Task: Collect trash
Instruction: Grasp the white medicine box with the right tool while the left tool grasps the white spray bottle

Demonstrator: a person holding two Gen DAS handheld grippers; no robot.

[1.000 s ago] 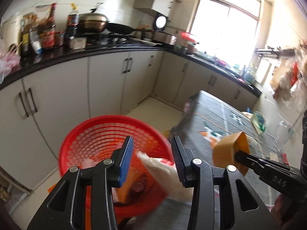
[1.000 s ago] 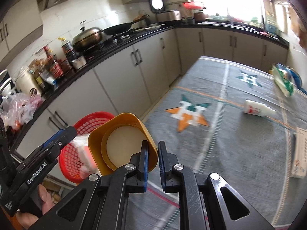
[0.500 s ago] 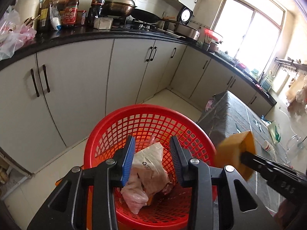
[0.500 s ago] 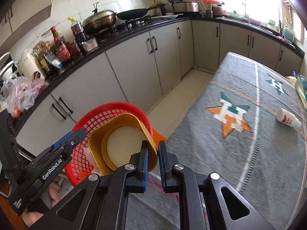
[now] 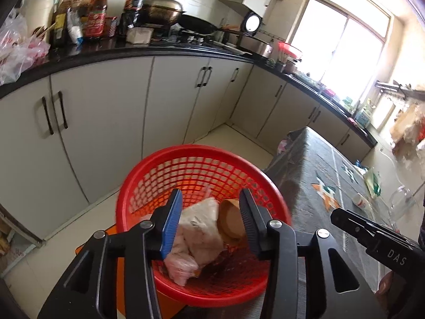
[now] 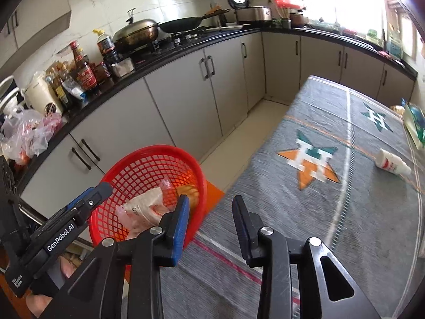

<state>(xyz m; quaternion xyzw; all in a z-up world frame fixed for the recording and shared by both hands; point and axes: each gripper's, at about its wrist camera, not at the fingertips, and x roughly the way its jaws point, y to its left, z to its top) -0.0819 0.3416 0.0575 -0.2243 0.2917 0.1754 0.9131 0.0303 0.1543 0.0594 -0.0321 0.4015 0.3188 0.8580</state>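
A red mesh basket [image 5: 202, 164] stands on the floor beside the table; it also shows in the right wrist view [image 6: 148, 159]. Inside lie a crumpled white plastic bag [image 5: 202, 226] and a yellow paper bowl [image 5: 229, 220], also visible from the right wrist [image 6: 187, 190]. My left gripper [image 5: 209, 223] is open and empty, above the basket. My right gripper [image 6: 209, 223] is open and empty, over the table edge just right of the basket. A small white bottle [image 6: 391, 162] lies on the grey tablecloth [image 6: 332, 199].
Grey cabinets [image 5: 111, 111] and a black counter with bottles, a pot and a wok run behind the basket. A green packet [image 6: 415, 125] lies at the table's far right. A glass jar [image 5: 401, 204] stands on the table. An orange stool sits under the basket.
My right gripper has opened and let go of the yellow bowl, which now lies in the basket. The left gripper stays open above the basket.
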